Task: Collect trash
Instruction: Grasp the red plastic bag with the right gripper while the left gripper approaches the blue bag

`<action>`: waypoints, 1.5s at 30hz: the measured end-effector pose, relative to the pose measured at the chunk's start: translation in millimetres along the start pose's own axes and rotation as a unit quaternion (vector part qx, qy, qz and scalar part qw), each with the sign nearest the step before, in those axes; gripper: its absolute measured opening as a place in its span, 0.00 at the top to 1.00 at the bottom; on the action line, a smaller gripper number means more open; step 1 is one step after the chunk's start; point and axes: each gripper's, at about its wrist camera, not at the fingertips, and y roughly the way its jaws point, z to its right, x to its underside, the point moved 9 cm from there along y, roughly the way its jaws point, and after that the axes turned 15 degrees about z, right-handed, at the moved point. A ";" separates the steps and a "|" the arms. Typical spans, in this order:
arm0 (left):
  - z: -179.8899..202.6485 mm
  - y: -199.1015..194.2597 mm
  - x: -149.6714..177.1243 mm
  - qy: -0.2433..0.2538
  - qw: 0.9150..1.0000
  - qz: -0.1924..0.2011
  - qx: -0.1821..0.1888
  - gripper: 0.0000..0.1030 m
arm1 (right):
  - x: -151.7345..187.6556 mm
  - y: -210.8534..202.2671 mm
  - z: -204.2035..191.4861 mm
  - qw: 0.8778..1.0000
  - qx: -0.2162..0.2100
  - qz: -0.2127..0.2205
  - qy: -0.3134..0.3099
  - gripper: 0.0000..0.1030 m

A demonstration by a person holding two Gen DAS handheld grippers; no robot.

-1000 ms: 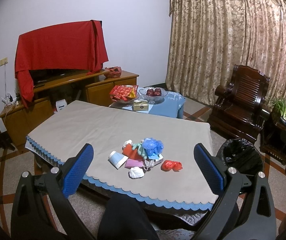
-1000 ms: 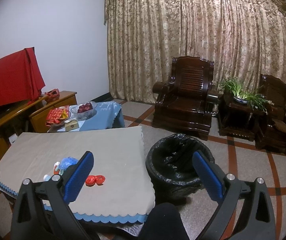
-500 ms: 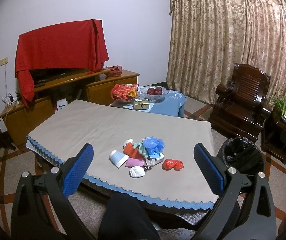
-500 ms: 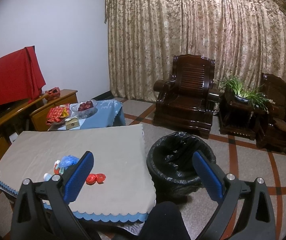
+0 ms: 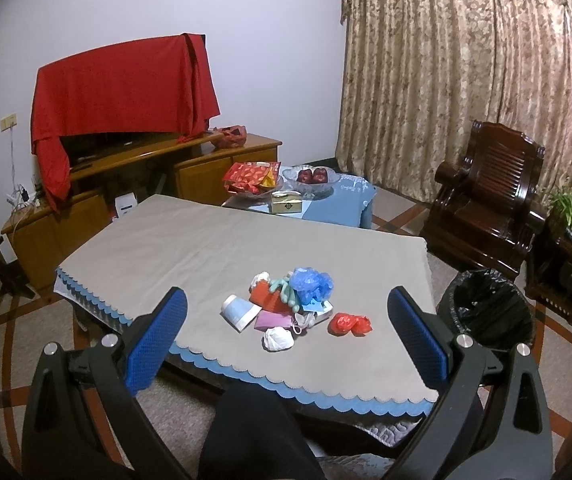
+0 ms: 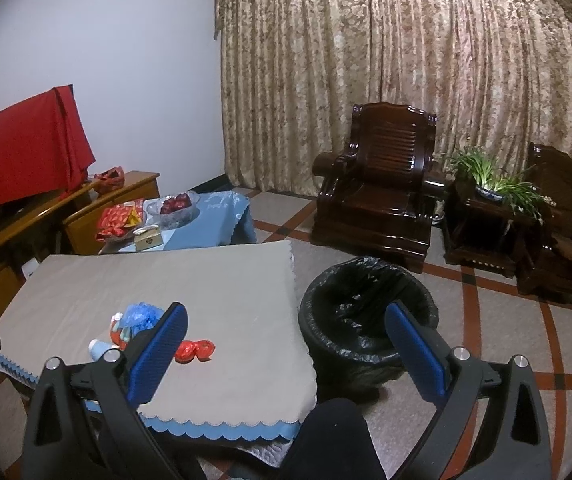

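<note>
Cloth-covered worktop bearing a trash pile; both grippers, left gripper and right gripper, gape wide and empty. Light wrappers may slip and miss the bin.

- Low table under a grey cloth with blue scalloped edging
- Trash pile lies near its front edge: paper cup, blue bag, white wad
- Red wrapper just beside the pile

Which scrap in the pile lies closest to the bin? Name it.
The crumpled red wrapper: it sits apart from the cluster, on the side toward the black-lined bin; the white wad and paper cup lie farther.
</note>
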 end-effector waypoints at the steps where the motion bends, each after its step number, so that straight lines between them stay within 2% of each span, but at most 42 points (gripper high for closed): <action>1: -1.6 1.9 1.1 0.000 1.000 -0.002 -0.002 0.05 | -0.9 1.0 -2.0 1.000 -0.002 -0.002 -0.001 0.06; 6: -22.2 21.4 15.3 0.001 0.999 -0.023 -0.027 0.05 | 14.9 16.4 -18.0 0.999 -0.023 -0.021 -0.012 0.06; 10: -42.9 46.4 39.2 -0.004 0.997 -0.058 -0.048 0.05 | 29.6 33.4 -34.1 0.998 -0.043 -0.039 -0.021 0.06; 16: -54.1 78.9 72.5 -0.011 0.994 -0.099 -0.047 0.05 | 61.3 65.2 -63.3 0.993 -0.078 -0.079 -0.030 0.07; 19: -59.9 96.8 90.1 -0.016 0.992 -0.117 -0.046 0.05 | 80.3 84.5 -79.0 0.990 -0.095 -0.103 -0.033 0.11; 29: -65.9 155.6 119.4 -0.024 0.991 -0.124 -0.044 0.05 | 135.7 149.1 -129.3 0.977 -0.138 -0.156 -0.051 0.27; 32: -63.6 172.6 125.2 -0.022 0.992 -0.117 -0.043 0.05 | 153.2 170.7 -143.7 0.973 -0.154 -0.165 -0.051 0.29; 37: -61.6 202.4 141.7 -0.025 0.991 -0.127 -0.037 0.05 | 179.8 196.7 -164.0 0.968 -0.169 -0.177 -0.054 0.30; 40: -63.0 215.7 146.9 -0.025 0.991 -0.127 -0.035 0.05 | 198.3 213.4 -174.9 0.964 -0.175 -0.191 -0.057 0.36; 45: -62.2 236.6 155.9 -0.015 0.991 -0.127 -0.036 0.05 | 218.4 235.3 -187.0 0.962 -0.182 -0.198 -0.057 0.39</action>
